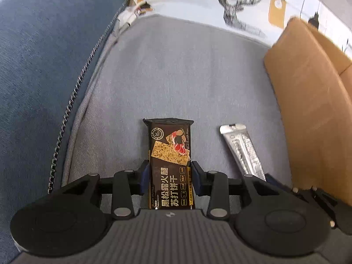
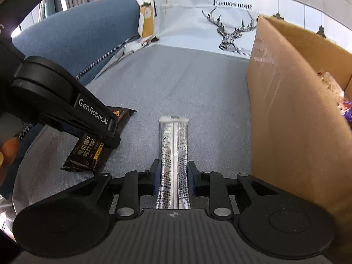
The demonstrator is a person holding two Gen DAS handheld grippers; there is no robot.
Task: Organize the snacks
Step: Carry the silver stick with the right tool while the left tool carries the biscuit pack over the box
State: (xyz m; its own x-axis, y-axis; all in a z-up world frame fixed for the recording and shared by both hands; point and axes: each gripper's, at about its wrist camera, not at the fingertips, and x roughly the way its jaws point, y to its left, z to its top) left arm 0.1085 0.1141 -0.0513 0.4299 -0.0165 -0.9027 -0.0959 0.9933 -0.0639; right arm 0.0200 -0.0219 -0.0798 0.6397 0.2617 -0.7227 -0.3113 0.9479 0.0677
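Here the left gripper [image 1: 169, 176] points steeply down at the grey sofa cushion [image 1: 176, 77], its pads clamped on the sides of a black cracker packet [image 1: 170, 165] lying lengthwise between them. Just beside it, the right gripper [image 2: 173, 176], tilted less steeply, pinches a silver stick sachet [image 2: 173, 154] the same way. Farther right stands an open cardboard box [image 2: 286, 110] with snacks inside; beyond, a deer-print cloth [image 2: 220, 22] covers the backrest.

left claw [image 1: 169, 177]: tilted steeply down, pads clamped on both sides of a dark cracker packet [image 1: 169, 154] | right claw [image 2: 173, 176]: angled down, pads clamped on a silver sachet [image 2: 173, 151]
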